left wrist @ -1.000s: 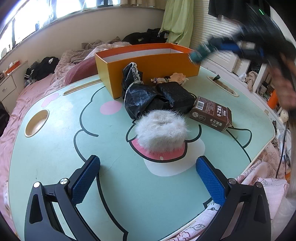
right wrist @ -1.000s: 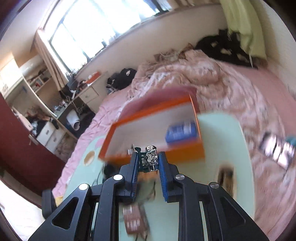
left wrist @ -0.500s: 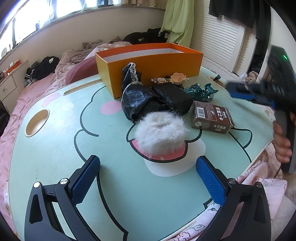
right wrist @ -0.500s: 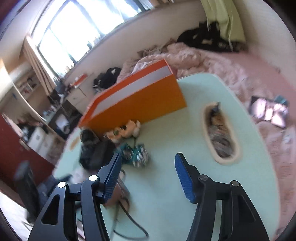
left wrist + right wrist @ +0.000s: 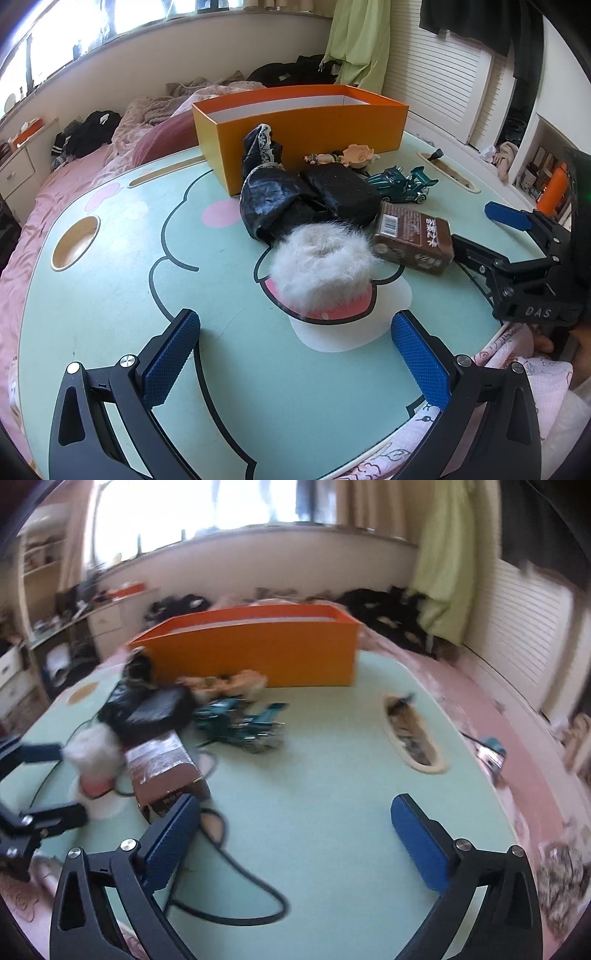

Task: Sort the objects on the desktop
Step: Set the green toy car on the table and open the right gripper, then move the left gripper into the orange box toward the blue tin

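Note:
An open orange box (image 5: pixel 303 129) stands at the back of the mint-green table (image 5: pixel 110 295). In front of it lie a black bag (image 5: pixel 280 203), a white fluffy item (image 5: pixel 321 266), a brown carton (image 5: pixel 413 240), a teal toy car (image 5: pixel 402 182) and a small doll (image 5: pixel 343 157). My left gripper (image 5: pixel 295 354) is open and empty, low over the table in front of the fluffy item. My right gripper (image 5: pixel 295 838) is open and empty; it also shows in the left wrist view (image 5: pixel 491 236) just right of the carton (image 5: pixel 162 771). The toy car (image 5: pixel 240 727) lies ahead of it.
A round cup recess (image 5: pixel 74 240) sits in the table's left side and an oval slot (image 5: pixel 413 734) holding small items in its right side. A pink bed with clothes (image 5: pixel 88 136) surrounds the table. The right wrist view is blurred.
My right gripper held the teal toy car near the orange box, then opened and left it on the table. It has since drawn back low beside the brown carton. My left gripper has not moved.

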`<state>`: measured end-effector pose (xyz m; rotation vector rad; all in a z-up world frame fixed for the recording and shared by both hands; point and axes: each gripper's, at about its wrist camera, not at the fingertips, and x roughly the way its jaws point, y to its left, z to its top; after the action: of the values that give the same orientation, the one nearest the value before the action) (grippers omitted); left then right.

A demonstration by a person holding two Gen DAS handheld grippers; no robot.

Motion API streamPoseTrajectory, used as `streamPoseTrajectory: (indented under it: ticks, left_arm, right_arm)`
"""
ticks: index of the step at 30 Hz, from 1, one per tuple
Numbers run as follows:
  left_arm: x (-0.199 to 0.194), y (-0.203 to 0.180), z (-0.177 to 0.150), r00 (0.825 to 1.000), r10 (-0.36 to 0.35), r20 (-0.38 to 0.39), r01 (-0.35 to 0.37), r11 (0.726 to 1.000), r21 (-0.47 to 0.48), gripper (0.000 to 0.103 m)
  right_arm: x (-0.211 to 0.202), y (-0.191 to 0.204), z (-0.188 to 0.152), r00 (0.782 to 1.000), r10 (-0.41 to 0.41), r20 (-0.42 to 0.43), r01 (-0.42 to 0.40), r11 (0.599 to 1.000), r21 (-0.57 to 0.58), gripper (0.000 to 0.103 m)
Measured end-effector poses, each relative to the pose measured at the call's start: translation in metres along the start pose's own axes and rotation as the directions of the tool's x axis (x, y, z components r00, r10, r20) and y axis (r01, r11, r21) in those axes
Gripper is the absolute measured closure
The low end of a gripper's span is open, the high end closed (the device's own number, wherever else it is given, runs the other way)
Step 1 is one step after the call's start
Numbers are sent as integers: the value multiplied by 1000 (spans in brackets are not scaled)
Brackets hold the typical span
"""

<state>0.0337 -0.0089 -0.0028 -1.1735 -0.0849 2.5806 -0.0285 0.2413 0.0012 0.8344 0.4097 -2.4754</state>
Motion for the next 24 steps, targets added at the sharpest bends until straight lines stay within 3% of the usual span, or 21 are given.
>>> streamPoseTrajectory:
  ticks: [10, 14, 19, 21, 24]
  left_arm:
    - [-5, 7, 0, 1000, -3, 11, 4, 999, -42, 0]
    - [-22, 11, 14, 997, 30, 71, -26, 998, -55, 0]
    - [-49, 3, 81, 991, 26, 132, -20, 999, -47, 0]
    - [-49, 5, 119, 992, -55, 113, 63, 996, -65, 1]
    - [-28, 6, 173, 986, -162, 41, 165, 981, -102, 12]
  right_arm:
    - [2, -1, -1, 1000, 7, 4, -7, 1000, 0, 0]
    - [1, 0, -1, 1000, 7, 5, -7, 1000, -1, 0]
    - [1, 0, -1, 1000, 9, 6, -9, 1000, -1, 0]
    - [2, 0, -1, 1000, 10, 7, -9, 1000, -1, 0]
    - [1, 0, -1, 1000, 10, 7, -10, 1000, -2, 0]
